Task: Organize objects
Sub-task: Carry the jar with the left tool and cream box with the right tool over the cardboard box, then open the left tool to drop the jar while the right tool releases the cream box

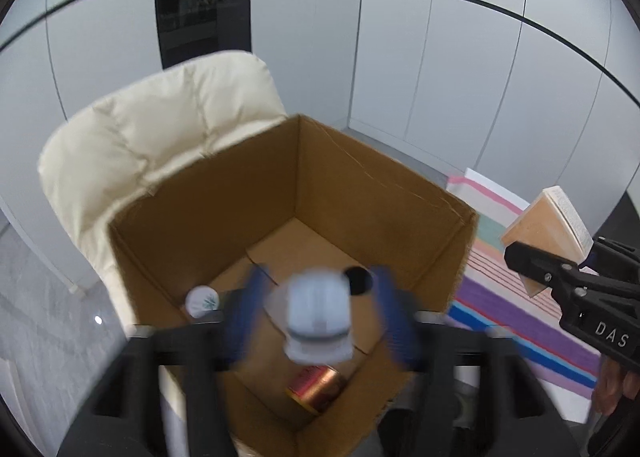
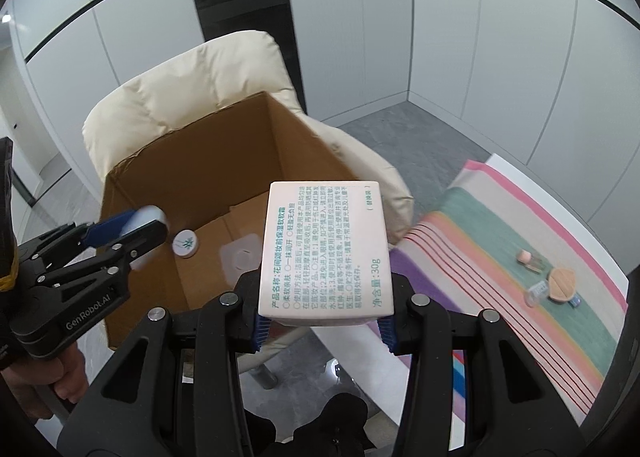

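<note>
An open cardboard box (image 1: 360, 193) (image 2: 192, 169) stands on a cream chair. My left gripper (image 1: 318, 293) (image 2: 136, 229) hovers over it, open, its blue pads apart from a blurred pale blue-white bottle (image 1: 318, 317) (image 2: 150, 215) between them. On the box floor lie a white round jar (image 1: 202, 301) (image 2: 186, 243), a copper-red can (image 1: 316, 385) and a clear plastic piece (image 2: 240, 257). My right gripper (image 2: 322, 331) (image 1: 560, 273) is shut on a cream printed carton (image 2: 326, 249) (image 1: 540, 233), held to the right of the box.
The padded cream chair (image 1: 152, 137) (image 2: 192, 85) backs onto white wall panels. At right a striped cloth (image 2: 500, 237) (image 1: 520, 309) covers a table; a wooden disc (image 2: 560, 281) and small vials (image 2: 528, 259) lie on it. A person's hand (image 2: 68, 377) holds the left gripper.
</note>
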